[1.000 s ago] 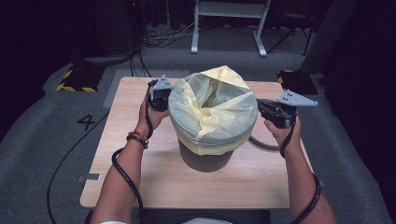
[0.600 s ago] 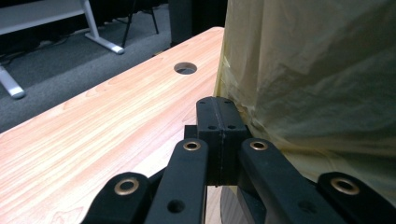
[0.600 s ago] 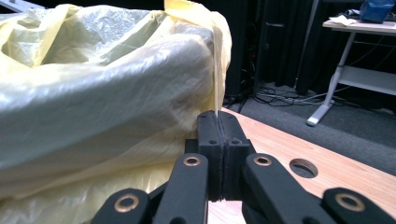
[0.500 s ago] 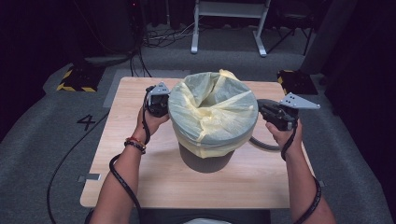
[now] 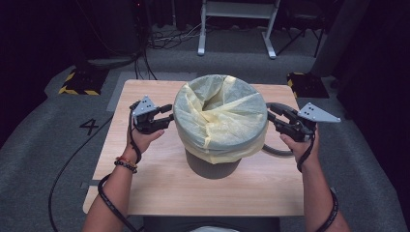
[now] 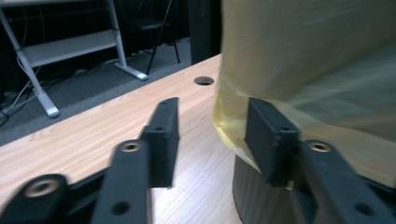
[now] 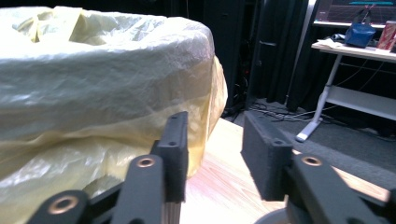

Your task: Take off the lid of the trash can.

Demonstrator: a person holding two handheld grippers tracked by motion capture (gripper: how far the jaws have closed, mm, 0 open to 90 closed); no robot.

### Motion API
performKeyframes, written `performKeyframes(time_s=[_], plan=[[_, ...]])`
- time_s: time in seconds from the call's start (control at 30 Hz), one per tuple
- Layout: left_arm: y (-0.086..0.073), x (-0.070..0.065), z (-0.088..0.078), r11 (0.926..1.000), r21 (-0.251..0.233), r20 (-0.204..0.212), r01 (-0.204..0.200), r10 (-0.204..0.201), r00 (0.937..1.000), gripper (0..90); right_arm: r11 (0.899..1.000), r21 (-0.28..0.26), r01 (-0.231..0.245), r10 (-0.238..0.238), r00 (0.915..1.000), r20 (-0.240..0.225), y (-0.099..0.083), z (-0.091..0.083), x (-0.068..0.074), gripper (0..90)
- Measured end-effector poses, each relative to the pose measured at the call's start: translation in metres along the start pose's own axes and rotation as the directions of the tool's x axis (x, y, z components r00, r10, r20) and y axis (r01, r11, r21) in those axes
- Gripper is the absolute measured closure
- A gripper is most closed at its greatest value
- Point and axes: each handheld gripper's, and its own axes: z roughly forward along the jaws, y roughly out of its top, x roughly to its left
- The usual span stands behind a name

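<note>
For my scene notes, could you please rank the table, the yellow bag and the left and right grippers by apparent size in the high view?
1. table
2. yellow bag
3. left gripper and right gripper: alike, unranked.

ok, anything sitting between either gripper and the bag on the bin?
Nothing visible. The left gripper and the right gripper stand open on either side of the yellow bag, both having just opened their jaws with nothing between them. Only bare table lies in the gaps; the left one's far pad sits at the bag's hem.
</note>
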Motion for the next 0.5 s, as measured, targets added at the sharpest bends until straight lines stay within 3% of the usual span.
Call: performKeyframes(time_s=[0.17, 0.3, 0.4, 0.5], plan=[[0.002, -0.019, -0.022, 0.9984, -0.013, 0.008, -0.054, 0.054, 0.9985, 37.2, 1.0, -0.016, 0.005, -0.006, 0.9999, -0.011, 0.003, -0.009, 0.003, 54.1], [0.001, -0.036, -0.037, 0.9953, -0.003, 0.023, -0.096, 0.096, 0.9951, 29.4, 1.0, -0.024, 0.01, -0.011, 0.9991, -0.041, 0.002, -0.015, 0.009, 50.2], [-0.009, -0.048, -0.042, 0.9934, 0.043, 0.064, -0.106, 0.103, 0.9926, 22.5, 1.0, -0.019, 0.023, -0.024, 0.9979, -0.061, 0.0, -0.019, 0.015, 45.3], [-0.026, -0.059, -0.041, 0.9819, 0.14, 0.07, -0.128, 0.119, 0.9905, 17.9, 0.999, -0.008, 0.04, -0.04, 0.996, -0.08, -0.001, -0.021, 0.019, 42.8]])
